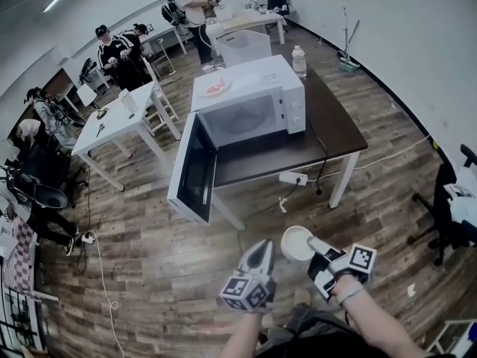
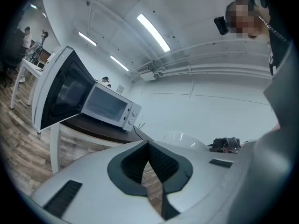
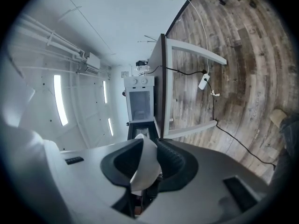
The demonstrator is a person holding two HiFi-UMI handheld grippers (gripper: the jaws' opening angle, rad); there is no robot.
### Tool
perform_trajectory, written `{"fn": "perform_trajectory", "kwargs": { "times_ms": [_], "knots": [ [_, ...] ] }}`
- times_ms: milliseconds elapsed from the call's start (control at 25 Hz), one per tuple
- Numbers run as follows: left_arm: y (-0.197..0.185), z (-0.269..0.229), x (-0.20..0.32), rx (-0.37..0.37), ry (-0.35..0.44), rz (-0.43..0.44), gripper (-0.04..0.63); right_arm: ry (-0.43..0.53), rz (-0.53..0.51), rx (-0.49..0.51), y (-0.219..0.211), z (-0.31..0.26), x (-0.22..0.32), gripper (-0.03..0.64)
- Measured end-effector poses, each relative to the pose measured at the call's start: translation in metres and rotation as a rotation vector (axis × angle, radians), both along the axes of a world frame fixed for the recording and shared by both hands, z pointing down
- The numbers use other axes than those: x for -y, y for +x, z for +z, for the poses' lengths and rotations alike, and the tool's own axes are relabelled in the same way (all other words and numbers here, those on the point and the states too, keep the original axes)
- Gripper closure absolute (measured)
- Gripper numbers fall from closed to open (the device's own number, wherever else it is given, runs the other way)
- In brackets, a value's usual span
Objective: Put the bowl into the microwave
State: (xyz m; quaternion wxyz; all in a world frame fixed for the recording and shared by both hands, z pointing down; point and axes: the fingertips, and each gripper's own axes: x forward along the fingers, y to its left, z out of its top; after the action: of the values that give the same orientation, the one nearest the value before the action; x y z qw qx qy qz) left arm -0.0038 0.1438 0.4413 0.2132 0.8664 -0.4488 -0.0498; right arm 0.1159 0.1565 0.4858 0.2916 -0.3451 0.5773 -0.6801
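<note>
The white microwave point(image 1: 253, 110) stands on a dark table point(image 1: 335, 129), its door point(image 1: 192, 168) swung wide open to the left. Well in front of it, over the wooden floor, my right gripper point(image 1: 313, 246) is shut on the rim of a white bowl point(image 1: 297, 242). In the right gripper view that rim point(image 3: 145, 164) sits pinched between the dark pads, with the microwave point(image 3: 140, 104) far ahead. My left gripper point(image 1: 262, 249) hangs just left of the bowl, shut and holding nothing point(image 2: 148, 147). From the left gripper view I see the bowl point(image 2: 184, 139) and the microwave point(image 2: 110, 107).
A plate with something red point(image 1: 216, 88) lies on top of the microwave, and a water bottle point(image 1: 299, 60) stands behind it. A power strip point(image 1: 293, 178) hangs at the table's front edge. A white table point(image 1: 119, 125) and several people are at the back left; a chair point(image 1: 451, 207) is on the right.
</note>
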Motion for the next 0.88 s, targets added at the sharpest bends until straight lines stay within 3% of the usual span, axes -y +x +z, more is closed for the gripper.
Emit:
{"fn": "perform_trajectory", "kwargs": {
  "times_ms": [360,880],
  "knots": [
    [0.009,0.005,0.056,-0.003,0.008,-0.042,0.595,-0.002,-0.049,0.003,-0.001,0.005,0.058,0.526],
    [-0.003,0.02,0.089,0.011,-0.036,-0.092,0.595,-0.029,-0.099,0.011,-0.009,0.014,0.109,0.526]
  ]
}}
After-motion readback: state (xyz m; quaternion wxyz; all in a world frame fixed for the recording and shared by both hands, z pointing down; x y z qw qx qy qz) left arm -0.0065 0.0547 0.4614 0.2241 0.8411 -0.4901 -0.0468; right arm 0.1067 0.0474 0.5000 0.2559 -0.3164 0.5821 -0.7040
